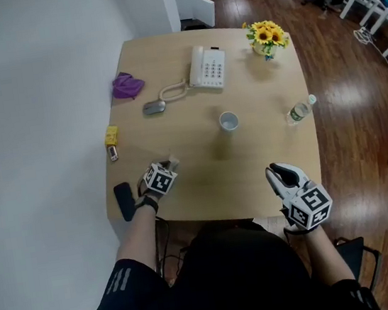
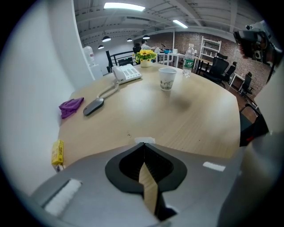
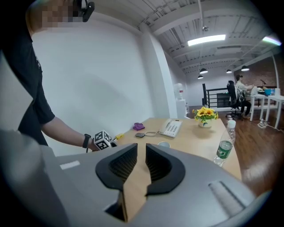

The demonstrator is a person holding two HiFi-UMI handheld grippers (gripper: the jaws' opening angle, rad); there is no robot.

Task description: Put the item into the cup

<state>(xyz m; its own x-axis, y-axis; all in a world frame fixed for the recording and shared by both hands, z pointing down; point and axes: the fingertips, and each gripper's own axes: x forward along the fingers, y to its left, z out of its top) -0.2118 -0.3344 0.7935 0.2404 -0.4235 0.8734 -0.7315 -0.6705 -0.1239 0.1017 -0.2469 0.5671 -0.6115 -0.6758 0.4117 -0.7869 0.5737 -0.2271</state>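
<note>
A white paper cup (image 1: 228, 121) (image 2: 167, 79) stands upright near the middle of the wooden table (image 1: 264, 141). My left gripper (image 1: 172, 164) (image 2: 143, 142) is low over the table's near left part, well short of the cup. Its jaws are closed together, and a small flat white item (image 2: 145, 140) shows right at the tips, pinched there. My right gripper (image 1: 275, 169) (image 3: 142, 145) hovers at the near right edge, its jaws a narrow gap apart with nothing between them. Past that gap I see the cup's rim (image 3: 163, 144).
At the far side lie a white telephone (image 1: 208, 67), a grey mouse (image 1: 154, 107) and a purple cloth (image 1: 127, 85). A sunflower pot (image 1: 267, 36) and a water bottle (image 1: 301, 110) stand on the right. A yellow box (image 1: 111, 135) and a black object (image 1: 124, 200) sit at the left edge.
</note>
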